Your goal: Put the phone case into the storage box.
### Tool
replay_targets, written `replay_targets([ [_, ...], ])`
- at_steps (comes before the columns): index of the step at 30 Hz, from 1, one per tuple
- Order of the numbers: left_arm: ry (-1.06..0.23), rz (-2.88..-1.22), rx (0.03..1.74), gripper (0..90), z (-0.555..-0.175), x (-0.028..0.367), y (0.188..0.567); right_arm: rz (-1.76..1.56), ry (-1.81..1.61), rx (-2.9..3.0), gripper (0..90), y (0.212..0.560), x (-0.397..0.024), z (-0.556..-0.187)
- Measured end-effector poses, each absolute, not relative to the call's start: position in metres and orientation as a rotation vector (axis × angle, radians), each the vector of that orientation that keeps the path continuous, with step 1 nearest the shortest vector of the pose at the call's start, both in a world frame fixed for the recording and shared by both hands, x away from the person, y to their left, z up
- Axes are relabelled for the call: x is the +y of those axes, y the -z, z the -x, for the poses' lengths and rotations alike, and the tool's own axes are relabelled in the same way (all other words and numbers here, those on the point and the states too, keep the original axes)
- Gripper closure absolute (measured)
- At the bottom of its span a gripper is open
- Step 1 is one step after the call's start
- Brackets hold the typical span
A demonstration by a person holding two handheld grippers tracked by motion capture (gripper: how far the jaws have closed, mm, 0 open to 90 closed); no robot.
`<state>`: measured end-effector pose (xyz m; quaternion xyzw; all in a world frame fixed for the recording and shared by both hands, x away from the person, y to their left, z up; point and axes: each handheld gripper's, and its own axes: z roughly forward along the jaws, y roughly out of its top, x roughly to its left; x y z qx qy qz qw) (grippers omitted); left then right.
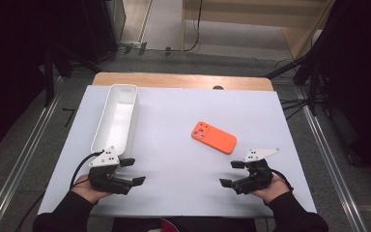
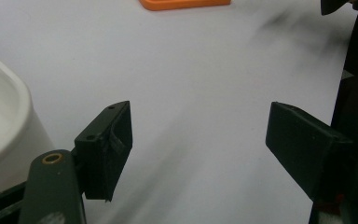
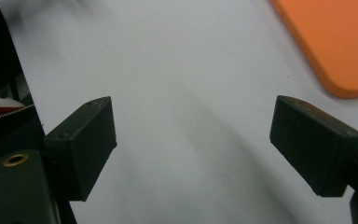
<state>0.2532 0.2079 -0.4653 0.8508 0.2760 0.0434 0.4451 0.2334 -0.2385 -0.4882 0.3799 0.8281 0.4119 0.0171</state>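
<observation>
Phone case [image 1: 214, 137], orange, flat on white table [image 1: 174, 145], near my right gripper [image 1: 232, 173]. Both grippers, left gripper [image 1: 133, 171] included: wide apart, empty. Risk: thin edge; jaws may slide it instead of gripping.

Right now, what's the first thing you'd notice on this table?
The bright orange phone case jumps out, lying flat right of the middle of the white table. A long white tray sits along the left. Near the front edge, the left gripper and right gripper wait open, holding nothing.
</observation>
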Motion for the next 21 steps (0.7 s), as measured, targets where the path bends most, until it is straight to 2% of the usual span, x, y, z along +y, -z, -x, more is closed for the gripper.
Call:
replay_targets([
  [21, -0.112, -2.097, 0.673, 23.5, -0.2531, 0.2086, 0.4633, -1.198, -1.267, 2.568, 13.4, 0.4879, -0.2379, -0.2317],
])
